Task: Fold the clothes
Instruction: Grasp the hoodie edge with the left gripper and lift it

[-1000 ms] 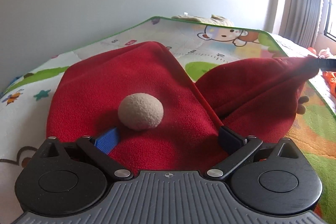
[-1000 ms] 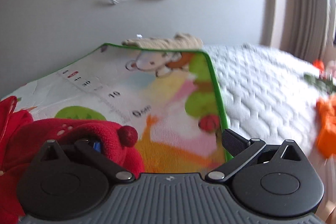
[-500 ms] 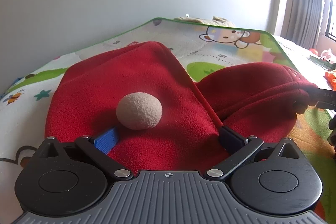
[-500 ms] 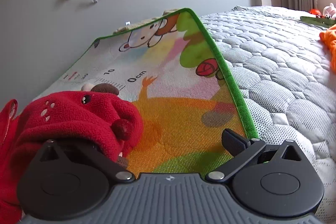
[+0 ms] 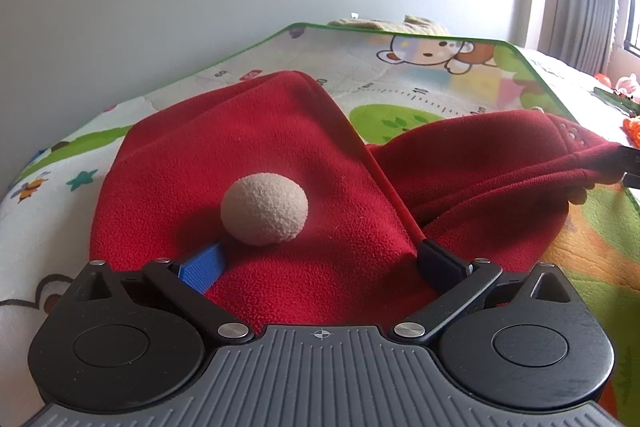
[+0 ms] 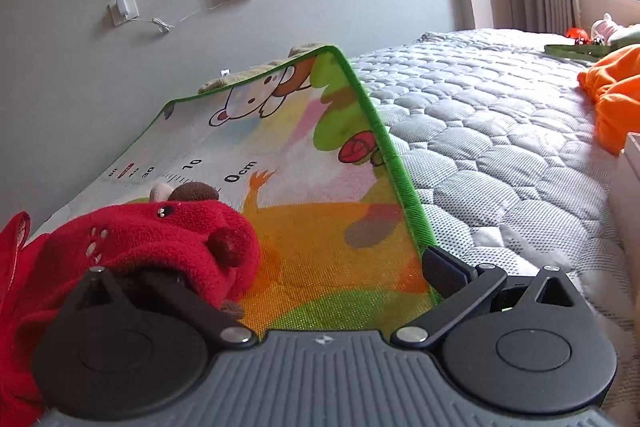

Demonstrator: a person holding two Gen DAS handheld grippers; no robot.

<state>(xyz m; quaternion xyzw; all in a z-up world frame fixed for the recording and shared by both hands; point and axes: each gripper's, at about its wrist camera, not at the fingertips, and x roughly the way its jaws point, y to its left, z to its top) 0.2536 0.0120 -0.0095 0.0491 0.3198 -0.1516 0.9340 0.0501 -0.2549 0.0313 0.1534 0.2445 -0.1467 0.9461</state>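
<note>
A: Red fleece garment [image 5: 280,163]: where?
B: On the play mat [image 5: 420,87], bunched between the wide-spread fingers of the left gripper [image 5: 320,259].
A: Right gripper [image 6: 316,275]?
B: Spread wide too; fleece drapes its left finger.

Red fleece [image 6: 132,243] covers the left finger of the right tongs [image 6: 316,275], so their grip cannot be judged. The left tongs [image 5: 320,259] lie half buried in fleece [image 5: 280,155]. At the frame edge, an orange cloth [image 6: 616,95] is cut off, perhaps clothing.
</note>
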